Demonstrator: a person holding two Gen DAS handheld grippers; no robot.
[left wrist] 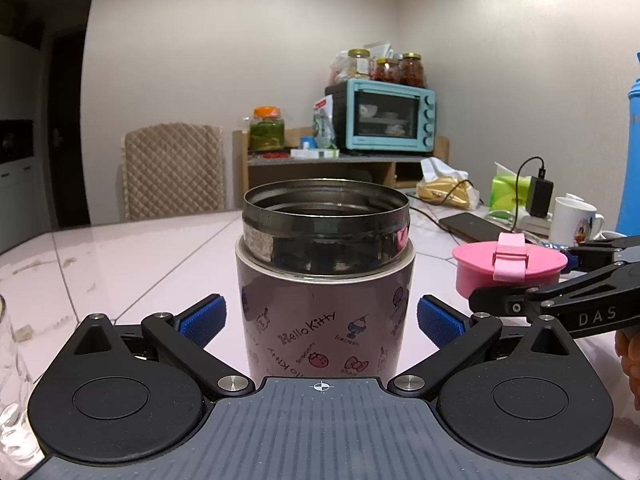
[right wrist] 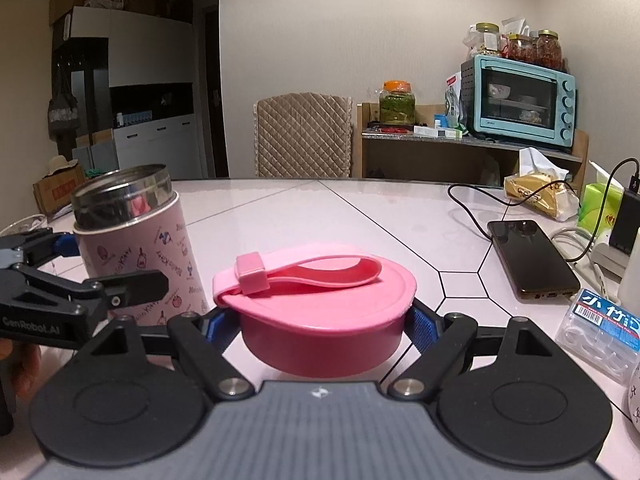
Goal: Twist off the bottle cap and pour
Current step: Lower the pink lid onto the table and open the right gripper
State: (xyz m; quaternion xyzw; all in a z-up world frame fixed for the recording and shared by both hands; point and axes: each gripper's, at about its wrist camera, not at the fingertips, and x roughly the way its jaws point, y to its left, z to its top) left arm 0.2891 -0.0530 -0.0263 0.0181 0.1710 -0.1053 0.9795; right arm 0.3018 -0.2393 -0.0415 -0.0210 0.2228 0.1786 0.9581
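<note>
A pink Hello Kitty bottle (left wrist: 324, 320) with a steel open mouth stands upright on the table, uncapped. My left gripper (left wrist: 322, 318) is open, its blue pads on either side of the bottle body with small gaps. The bottle also shows in the right wrist view (right wrist: 136, 248) at the left. My right gripper (right wrist: 322, 326) is shut on the pink cap (right wrist: 320, 320), which has a pink strap on top. The cap also shows in the left wrist view (left wrist: 508, 268), held to the right of the bottle, close to the tabletop.
A glass (left wrist: 12, 392) stands at the left edge. A black phone (right wrist: 532, 256) with a cable, a white mug (left wrist: 572, 220), a clear plastic box (right wrist: 604, 332), a tissue pack and a charger lie on the table's right side. A chair and a shelf with an oven stand behind.
</note>
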